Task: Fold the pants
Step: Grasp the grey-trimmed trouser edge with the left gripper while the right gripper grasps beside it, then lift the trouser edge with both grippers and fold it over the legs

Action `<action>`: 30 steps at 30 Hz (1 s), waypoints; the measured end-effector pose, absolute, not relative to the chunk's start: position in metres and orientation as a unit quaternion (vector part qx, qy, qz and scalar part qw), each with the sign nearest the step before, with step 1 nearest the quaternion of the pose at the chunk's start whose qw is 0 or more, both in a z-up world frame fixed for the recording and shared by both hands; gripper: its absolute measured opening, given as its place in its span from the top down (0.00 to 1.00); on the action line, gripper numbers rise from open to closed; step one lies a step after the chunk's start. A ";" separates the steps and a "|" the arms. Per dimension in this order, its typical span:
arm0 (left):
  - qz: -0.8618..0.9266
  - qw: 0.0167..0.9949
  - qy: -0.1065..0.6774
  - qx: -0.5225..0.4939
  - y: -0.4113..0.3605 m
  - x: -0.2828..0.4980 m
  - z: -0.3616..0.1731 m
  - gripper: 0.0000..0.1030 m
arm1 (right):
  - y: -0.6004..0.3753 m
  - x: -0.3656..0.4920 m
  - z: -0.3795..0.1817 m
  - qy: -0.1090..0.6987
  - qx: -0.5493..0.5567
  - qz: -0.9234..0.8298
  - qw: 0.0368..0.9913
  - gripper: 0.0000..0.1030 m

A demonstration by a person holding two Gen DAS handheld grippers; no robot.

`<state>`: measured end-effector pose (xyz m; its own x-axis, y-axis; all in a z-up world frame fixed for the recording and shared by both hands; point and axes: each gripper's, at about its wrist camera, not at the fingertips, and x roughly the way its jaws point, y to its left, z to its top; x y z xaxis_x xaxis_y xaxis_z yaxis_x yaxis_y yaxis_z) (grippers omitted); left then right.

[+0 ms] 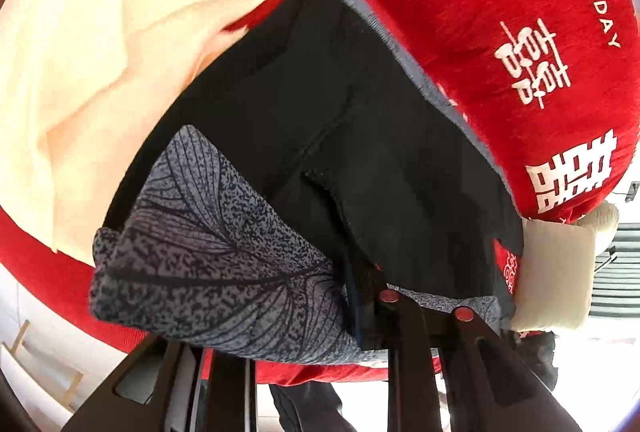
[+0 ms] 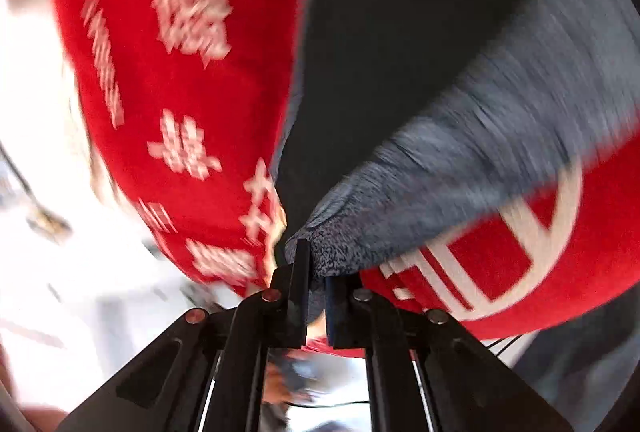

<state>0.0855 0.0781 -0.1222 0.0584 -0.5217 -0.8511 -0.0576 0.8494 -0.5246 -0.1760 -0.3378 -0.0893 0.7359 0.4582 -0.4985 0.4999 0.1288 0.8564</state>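
Note:
The pants [image 1: 320, 135] are black inside with a grey leaf-print outer side [image 1: 208, 252]. They lie over a red bedspread [image 1: 500, 11] with white characters. My left gripper [image 1: 360, 296] is shut on the pants' edge, with the printed fabric bunched over its left finger. In the right wrist view the pants [image 2: 460, 159] hang blurred in front of me, and my right gripper [image 2: 316, 280] is shut on a bunched grey corner of them.
A cream cloth [image 1: 112, 71] lies on the bedspread to the left of the pants. A white cushion [image 1: 556, 272] sits at the right edge. The red bedspread [image 2: 168, 111] fills the left of the right wrist view. Bright floor shows below.

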 end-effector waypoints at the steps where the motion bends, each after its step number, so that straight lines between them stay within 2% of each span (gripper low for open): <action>1: -0.166 0.698 0.662 -0.217 0.076 0.090 -0.114 0.77 | -0.344 -0.162 -0.076 0.382 0.636 -0.009 0.670 0.94; 6: -0.163 0.712 0.648 -0.215 0.057 0.125 -0.084 0.77 | -0.385 -0.096 -0.044 0.426 0.584 0.025 0.691 0.94; 11: -0.159 0.728 0.641 -0.184 0.021 0.192 -0.080 0.77 | -0.432 -0.015 -0.049 0.477 0.556 0.039 0.680 0.94; 18: -0.125 0.742 0.644 -0.135 -0.022 0.283 -0.143 0.77 | -0.476 0.081 -0.109 0.563 0.489 0.041 0.665 0.93; 21: -0.113 0.737 0.654 -0.130 -0.030 0.297 -0.164 0.74 | -0.485 0.107 -0.141 0.594 0.461 0.042 0.658 0.91; 24: -0.115 0.738 0.653 -0.128 -0.031 0.299 -0.162 0.71 | -0.488 0.114 -0.163 0.614 0.443 0.051 0.652 0.91; 25: -0.119 0.736 0.653 -0.132 -0.028 0.299 -0.157 0.68 | -0.489 0.115 -0.163 0.612 0.445 0.057 0.651 0.91; 27: -0.121 0.734 0.654 -0.139 -0.021 0.296 -0.146 0.53 | -0.491 0.114 -0.161 0.611 0.447 0.068 0.650 0.87; 28: -0.104 0.745 0.648 -0.121 -0.017 0.292 -0.134 0.26 | -0.491 0.113 -0.158 0.613 0.440 0.073 0.652 0.84; 29: -0.088 0.761 0.635 -0.101 -0.013 0.289 -0.123 0.16 | -0.491 0.114 -0.154 0.615 0.433 0.075 0.655 0.75; 30: -0.085 0.772 0.624 -0.088 -0.009 0.287 -0.113 0.16 | -0.491 0.113 -0.149 0.616 0.425 0.078 0.658 0.62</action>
